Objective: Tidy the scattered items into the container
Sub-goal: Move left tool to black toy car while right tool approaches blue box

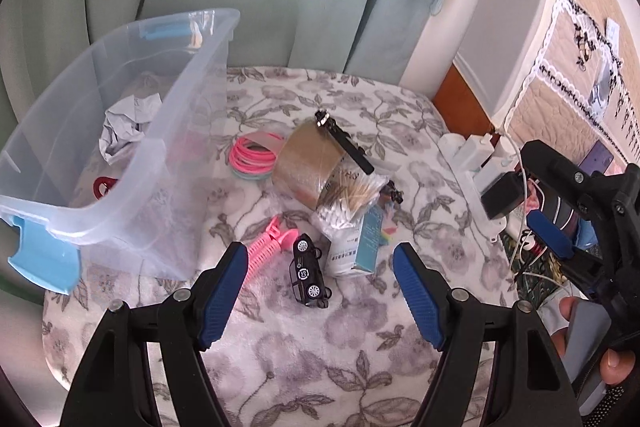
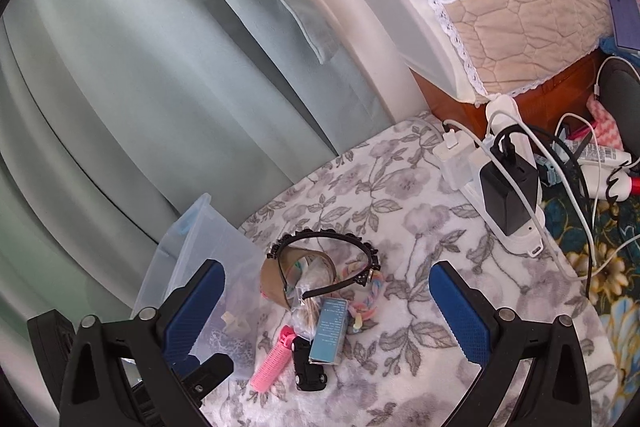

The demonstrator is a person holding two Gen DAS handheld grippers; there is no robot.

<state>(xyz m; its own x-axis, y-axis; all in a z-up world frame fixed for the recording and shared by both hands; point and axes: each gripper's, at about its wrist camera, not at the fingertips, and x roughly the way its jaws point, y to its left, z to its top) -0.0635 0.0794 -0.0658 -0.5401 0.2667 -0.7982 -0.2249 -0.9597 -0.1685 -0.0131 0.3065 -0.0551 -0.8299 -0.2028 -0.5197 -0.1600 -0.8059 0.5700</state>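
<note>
Reaching for pile, centre frame | both jaws wide, empty: left gripper, right gripper | next: we close on toy car, carry to container upper left.

Both wrist views angle down, sharing the black toy car

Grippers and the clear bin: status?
Left gripper open, empty, above toy car. Right gripper open, empty. Clear bin holds crumpled paper; pile outside. Nothing blocking.

Both tongs stand wide and empty, the left tongs and the right tongs angled downward.
</note>
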